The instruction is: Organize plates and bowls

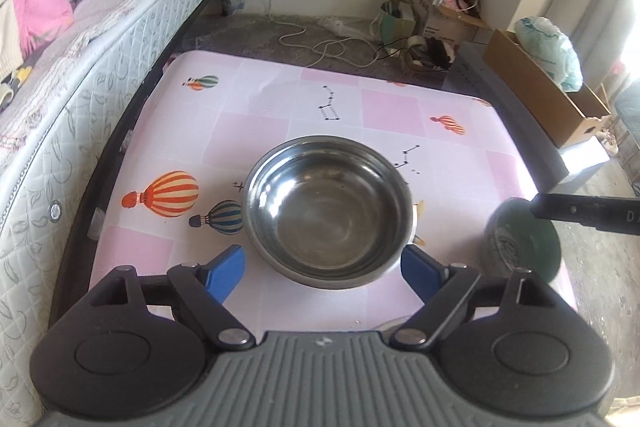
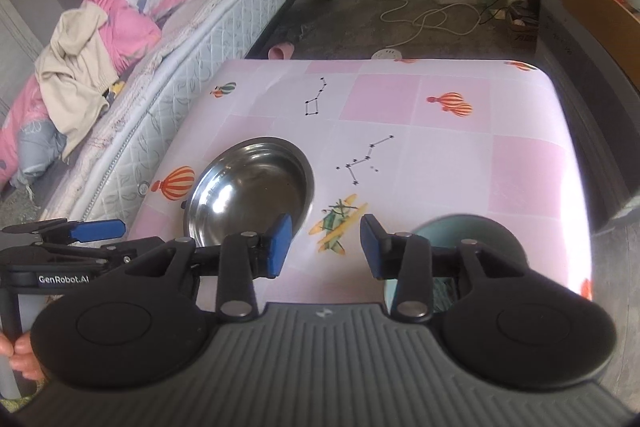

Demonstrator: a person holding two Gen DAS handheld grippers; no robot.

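A steel bowl [image 1: 328,215], stacked in another steel bowl, sits mid-table on the pink balloon-print cloth [image 1: 280,99]; it also shows in the right wrist view [image 2: 250,193]. My left gripper [image 1: 324,269] is open, its blue pads on either side of the bowl's near rim, not touching. A green patterned bowl [image 1: 522,243] stands at the table's right edge; it also shows in the right wrist view [image 2: 472,239], partly hidden behind the right gripper's finger. My right gripper [image 2: 326,247] is open and empty above the cloth between the two bowls.
A bed [image 1: 80,75] with heaped bedding runs along the table's left side. Cardboard boxes [image 1: 548,99] and clutter stand at the back right. White cables [image 1: 320,47] lie on the floor beyond the table's far edge.
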